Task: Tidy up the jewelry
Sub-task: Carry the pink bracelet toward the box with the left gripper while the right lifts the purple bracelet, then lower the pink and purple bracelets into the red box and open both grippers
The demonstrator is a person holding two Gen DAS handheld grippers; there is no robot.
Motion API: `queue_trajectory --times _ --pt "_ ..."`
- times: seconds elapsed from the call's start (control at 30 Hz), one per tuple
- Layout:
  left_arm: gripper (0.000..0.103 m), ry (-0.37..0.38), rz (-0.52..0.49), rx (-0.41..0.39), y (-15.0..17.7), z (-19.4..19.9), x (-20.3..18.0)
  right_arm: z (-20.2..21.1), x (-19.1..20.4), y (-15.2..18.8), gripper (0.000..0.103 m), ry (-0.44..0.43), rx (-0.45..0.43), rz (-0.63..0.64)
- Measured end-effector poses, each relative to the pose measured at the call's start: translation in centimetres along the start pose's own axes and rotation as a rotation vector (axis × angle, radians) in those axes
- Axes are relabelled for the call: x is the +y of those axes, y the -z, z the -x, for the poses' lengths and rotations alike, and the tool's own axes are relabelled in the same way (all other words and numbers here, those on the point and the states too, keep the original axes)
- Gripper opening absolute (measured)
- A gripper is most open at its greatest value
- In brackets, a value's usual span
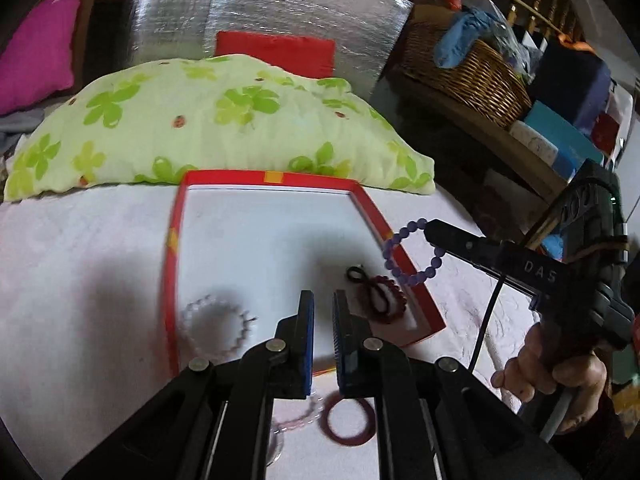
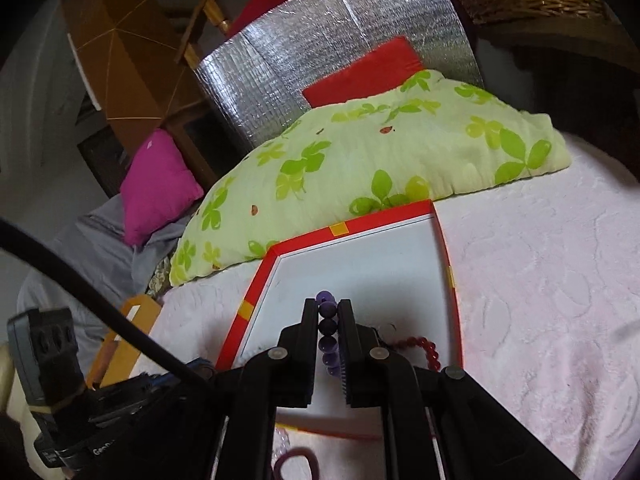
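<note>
A red-rimmed white tray [image 1: 276, 178] lies on the pale pink bedspread. In it are a white bead bracelet [image 1: 216, 328] and a dark red bead bracelet [image 1: 384, 300] with a black hair tie [image 1: 356, 274] on it. My left gripper [image 1: 322, 300] hovers over the tray's near end, shut with nothing between its fingers. My right gripper [image 1: 430, 230] is shut on a purple bead bracelet [image 1: 404, 236], which hangs over the tray's right rim. In the right wrist view the purple bracelet [image 2: 328, 328] sits pinched between the right gripper's [image 2: 328, 304] pads, above the tray [image 2: 340, 230].
On the cloth in front of the tray lie a dark red ring [image 1: 348, 420] and a pale pink bead bracelet [image 1: 300, 420]. A green floral pillow [image 1: 208, 120] lies behind the tray. A wicker basket [image 1: 472, 76] and boxes stand at the right, a pink cushion [image 1: 40, 48] at the left.
</note>
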State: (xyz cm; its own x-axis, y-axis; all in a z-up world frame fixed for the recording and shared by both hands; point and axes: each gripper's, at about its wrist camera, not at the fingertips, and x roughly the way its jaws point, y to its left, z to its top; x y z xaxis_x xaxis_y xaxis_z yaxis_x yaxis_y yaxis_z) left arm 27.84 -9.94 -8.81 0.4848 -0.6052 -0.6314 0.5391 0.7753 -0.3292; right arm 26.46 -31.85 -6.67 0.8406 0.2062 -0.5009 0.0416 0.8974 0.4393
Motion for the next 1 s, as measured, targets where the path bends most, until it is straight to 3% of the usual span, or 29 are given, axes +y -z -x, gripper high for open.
queue_trajectory --times 0.13,0.2,0.27,0.33,0.4,0.57,0.6,0.7,0.8,0.9,1.0 --pt "0.008 -0.088 -0.003 0.039 2.2 2.6 2.0 0.7 0.7 0.5 0.011 -0.021 0.006 0.037" --pt "0.008 -0.117 0.043 0.048 3.9 4.2 3.4 1.5 0.9 1.1 0.011 -0.023 0.005 0.054" --pt "0.014 -0.118 0.102 0.067 5.8 5.3 4.3 2.5 1.1 1.5 0.011 -0.039 -0.006 0.052" --pt "0.036 -0.154 0.139 0.110 8.4 5.7 4.5 3.2 1.4 2.0 0.011 -0.047 -0.016 0.058" --pt "0.047 -0.211 0.131 0.153 10.3 5.2 4.1 3.6 1.7 2.6 0.011 -0.050 -0.013 0.066" --pt "0.048 -0.321 0.040 0.247 13.1 2.1 2.2 4.7 2.4 4.6 0.011 -0.030 0.006 0.097" --pt "0.049 -0.339 0.014 0.236 13.2 1.9 1.8 4.9 2.5 4.8 0.011 -0.029 0.005 0.104" --pt "0.048 -0.346 -0.067 0.226 13.3 1.2 0.8 5.7 2.5 5.3 0.011 -0.018 -0.010 0.127" --pt "0.015 -0.325 -0.043 0.219 13.1 1.5 1.3 5.9 1.9 5.4 0.011 -0.002 -0.009 0.135" --pt "0.014 -0.303 -0.009 0.187 12.4 2.2 1.8 6.0 1.1 5.1 0.011 0.003 -0.008 0.123" --pt "0.014 -0.258 0.004 0.100 11.1 3.9 1.6 6.3 0.5 4.5 0.011 -0.006 -0.020 0.101"
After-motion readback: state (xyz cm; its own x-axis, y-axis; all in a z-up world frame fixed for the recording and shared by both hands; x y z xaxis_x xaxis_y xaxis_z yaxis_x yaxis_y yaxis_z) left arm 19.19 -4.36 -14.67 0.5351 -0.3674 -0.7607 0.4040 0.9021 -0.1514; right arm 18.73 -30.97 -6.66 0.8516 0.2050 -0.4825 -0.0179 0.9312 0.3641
